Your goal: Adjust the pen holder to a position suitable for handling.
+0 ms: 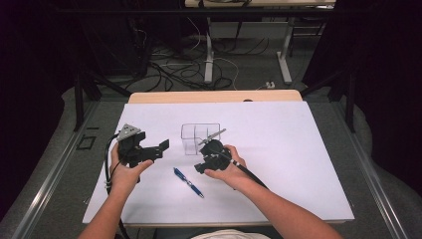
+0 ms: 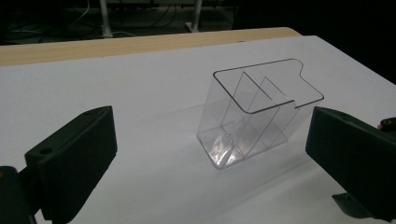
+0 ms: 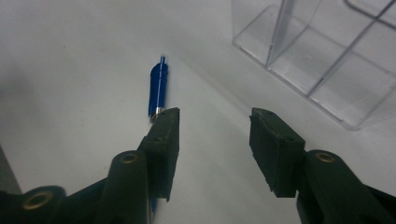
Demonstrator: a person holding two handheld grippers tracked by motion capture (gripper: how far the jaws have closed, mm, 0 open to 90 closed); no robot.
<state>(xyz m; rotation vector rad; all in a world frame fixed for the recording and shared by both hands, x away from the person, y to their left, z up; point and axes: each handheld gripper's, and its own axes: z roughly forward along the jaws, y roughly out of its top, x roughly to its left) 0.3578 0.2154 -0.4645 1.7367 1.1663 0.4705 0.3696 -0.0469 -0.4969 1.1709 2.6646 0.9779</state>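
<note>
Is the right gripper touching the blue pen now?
Cannot tell. In the right gripper view, the right gripper has one jaw overlapping the blue pen, hiding any contact or gap.

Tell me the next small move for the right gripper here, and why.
Probably shift the right gripper sideways toward the blue pen so the pen lies between its jaws. The jaws stand apart with nothing between them; the pen lies flat on the white table, passing behind one jaw rather than in the gap. The clear organizer stands close by.

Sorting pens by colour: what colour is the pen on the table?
Blue, with a silver tip; the pen shows best in the right gripper view.
</note>
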